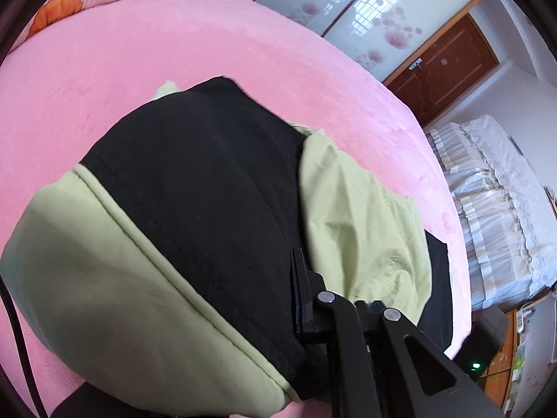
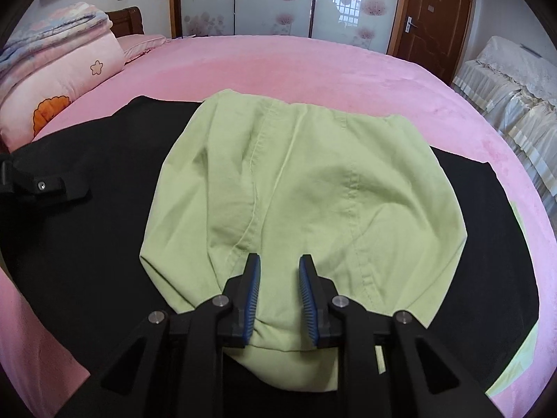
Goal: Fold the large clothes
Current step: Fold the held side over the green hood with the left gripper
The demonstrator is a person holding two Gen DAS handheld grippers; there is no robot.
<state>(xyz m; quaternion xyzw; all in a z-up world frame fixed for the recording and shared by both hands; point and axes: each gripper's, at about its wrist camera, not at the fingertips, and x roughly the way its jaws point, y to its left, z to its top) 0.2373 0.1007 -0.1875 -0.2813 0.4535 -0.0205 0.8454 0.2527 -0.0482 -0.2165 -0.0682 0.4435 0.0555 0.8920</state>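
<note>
- A black-and-green garment (image 2: 303,188) is lying spread on a pink bed (image 2: 278,69), its light green sleeve (image 2: 278,174) folded over the black body (image 2: 87,244).
- The right gripper (image 2: 278,299) is hovering over the near end of that green sleeve, its 2 blue-padded fingers (image 2: 252,299) standing apart with the cloth showing between them and not pinched.
- The left gripper (image 1: 303,289) is sitting closed on the garment where black cloth meets a green sleeve (image 1: 355,216); its fingertips are buried in the fabric, so only 1 finger edge is showing.
- In the left wrist view, a green band (image 1: 104,261) is running along the black cloth's near edge.
- A folded quilt (image 2: 62,80) is resting at the bed's far left corner.
- A brown door (image 2: 435,14) is standing beyond the bed.
</note>
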